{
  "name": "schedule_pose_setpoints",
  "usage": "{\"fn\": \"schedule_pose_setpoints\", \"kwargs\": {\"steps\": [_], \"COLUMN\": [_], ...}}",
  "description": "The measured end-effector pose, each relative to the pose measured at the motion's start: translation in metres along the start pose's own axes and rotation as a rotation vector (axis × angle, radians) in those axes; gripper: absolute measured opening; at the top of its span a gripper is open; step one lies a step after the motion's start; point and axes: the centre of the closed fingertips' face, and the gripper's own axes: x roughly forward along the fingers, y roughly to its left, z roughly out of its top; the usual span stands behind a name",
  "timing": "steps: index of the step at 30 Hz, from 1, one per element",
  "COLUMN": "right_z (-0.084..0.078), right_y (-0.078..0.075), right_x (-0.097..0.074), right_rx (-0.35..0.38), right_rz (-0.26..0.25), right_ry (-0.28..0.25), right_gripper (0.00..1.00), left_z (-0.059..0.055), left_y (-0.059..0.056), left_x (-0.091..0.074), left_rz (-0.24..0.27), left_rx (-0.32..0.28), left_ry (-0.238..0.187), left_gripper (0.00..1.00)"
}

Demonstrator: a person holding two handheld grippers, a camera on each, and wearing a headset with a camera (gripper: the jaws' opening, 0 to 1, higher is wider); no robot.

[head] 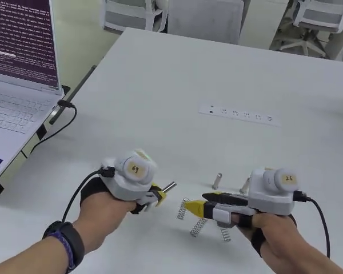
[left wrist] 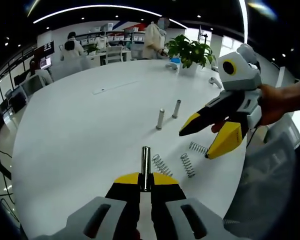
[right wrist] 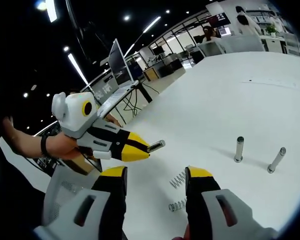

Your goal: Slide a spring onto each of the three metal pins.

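My left gripper (head: pixel 156 197) is shut on a metal pin (head: pixel 169 186), which sticks out forward past its yellow tips (left wrist: pixel 146 161). Two more pins stand upright on the white table (head: pixel 217 181) (head: pixel 245 184), also ahead in the left gripper view (left wrist: pixel 160 119) (left wrist: pixel 176 108). Three springs lie loose on the table (head: pixel 183 208) (head: pixel 198 227) (head: pixel 225 234). My right gripper (head: pixel 197 205) is open, hovering just over the springs with nothing between its jaws (right wrist: pixel 155 175); a spring (right wrist: pixel 178 178) lies beyond the gap. The left gripper (right wrist: pixel 135 150) points its pin (right wrist: pixel 156 146) towards the right one.
An open laptop (head: pixel 17 85) sits at the table's left edge with a black cable (head: pixel 63 123) trailing from it. A white power strip (head: pixel 240 114) lies flat further back. Office chairs (head: pixel 131 14) stand beyond the far edge.
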Motion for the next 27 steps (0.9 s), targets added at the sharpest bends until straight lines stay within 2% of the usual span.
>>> {"fn": "schedule_pose_setpoints", "kwargs": {"steps": [10, 12, 23, 27], "right_z": [0.006, 0.007, 0.009, 0.009], "right_y": [0.005, 0.007, 0.009, 0.011], "right_x": [0.01, 0.011, 0.014, 0.014], "right_rx": [0.058, 0.087, 0.147, 0.173], "right_rz": [0.038, 0.053, 0.083, 0.092], "right_ry": [-0.033, -0.046, -0.08, -0.09], "right_gripper": [0.4, 0.39, 0.3, 0.24], "left_z": [0.012, 0.014, 0.015, 0.017], "left_y": [-0.025, -0.028, -0.044, -0.046], "left_x": [-0.005, -0.005, -0.007, -0.008], "left_rz": [-0.029, -0.033, -0.061, -0.065], "left_rx": [0.043, 0.049, 0.074, 0.083], "left_ry": [-0.026, -0.031, -0.04, -0.043], "left_gripper": [0.0, 0.0, 0.0, 0.0]}}
